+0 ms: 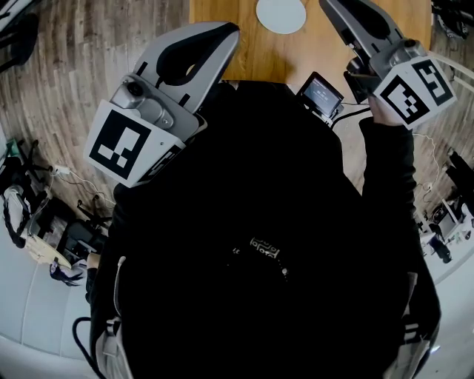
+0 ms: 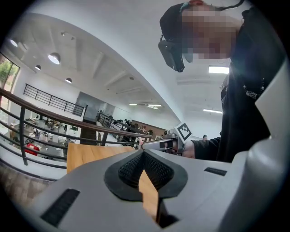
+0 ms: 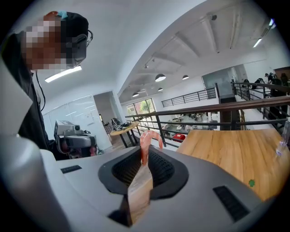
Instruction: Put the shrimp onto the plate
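Left of the head view: the left gripper (image 1: 216, 35) is pointing toward the wooden table (image 1: 244, 52), its jaws pressing together with nothing between them. Top centre: the white plate (image 1: 281, 13) is lying on the table. Upper right: the right gripper (image 3: 144, 158) is clamping the pink shrimp (image 3: 146, 139), which is curling above the jaw tips in the air.

Bright ceiling lamps (image 3: 159, 77) overhead, strong fisheye bending at dark edges
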Available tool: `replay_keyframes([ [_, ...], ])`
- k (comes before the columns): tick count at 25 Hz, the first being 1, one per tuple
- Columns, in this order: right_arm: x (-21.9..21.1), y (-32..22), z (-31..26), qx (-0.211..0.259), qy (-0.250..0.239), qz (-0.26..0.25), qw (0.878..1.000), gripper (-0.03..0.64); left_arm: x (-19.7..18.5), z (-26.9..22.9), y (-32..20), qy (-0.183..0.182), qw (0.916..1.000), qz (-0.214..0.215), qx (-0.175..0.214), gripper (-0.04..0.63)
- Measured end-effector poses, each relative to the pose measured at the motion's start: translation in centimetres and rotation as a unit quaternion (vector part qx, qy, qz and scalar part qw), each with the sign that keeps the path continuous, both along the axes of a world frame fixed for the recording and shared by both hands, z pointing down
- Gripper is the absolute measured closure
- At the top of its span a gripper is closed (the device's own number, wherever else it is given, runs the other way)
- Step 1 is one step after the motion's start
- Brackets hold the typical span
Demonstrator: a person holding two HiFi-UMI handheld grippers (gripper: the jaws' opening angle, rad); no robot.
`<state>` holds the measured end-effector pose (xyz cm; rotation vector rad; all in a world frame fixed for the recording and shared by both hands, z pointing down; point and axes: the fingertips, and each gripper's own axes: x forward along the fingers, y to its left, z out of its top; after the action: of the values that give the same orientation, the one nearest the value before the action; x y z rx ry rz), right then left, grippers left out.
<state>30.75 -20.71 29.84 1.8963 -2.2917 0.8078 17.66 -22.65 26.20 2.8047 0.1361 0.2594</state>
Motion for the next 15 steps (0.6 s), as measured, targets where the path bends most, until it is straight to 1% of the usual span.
replay_keyframes([
  [2,0.2,0.4,0.3,-0.008,0.006,-0.004,1.0,0.554,-0.6,-0.6,0.5,-0.005,1.0,-0.007,0.001,0.591],
  [5,0.1,0.8,2.1,-0.022,0.008,-0.011,1.0,0.554,-1.7,-0.2,1.1,-0.017,0.9996,-0.021,-0.004,0.591],
  [9,0.3,-0.3,3.3,-0.045,0.016,-0.028,0.998,0.554,-2.5,-1.3,-0.3,-0.007,0.9984,-0.057,-0.003,0.591],
  [15,0.0,0.7,6.6,-0.079,0.02,-0.042,0.996,0.554,-4.2,-1.2,0.4,-0.007,0.9959,-0.089,-0.011,0.591],
])
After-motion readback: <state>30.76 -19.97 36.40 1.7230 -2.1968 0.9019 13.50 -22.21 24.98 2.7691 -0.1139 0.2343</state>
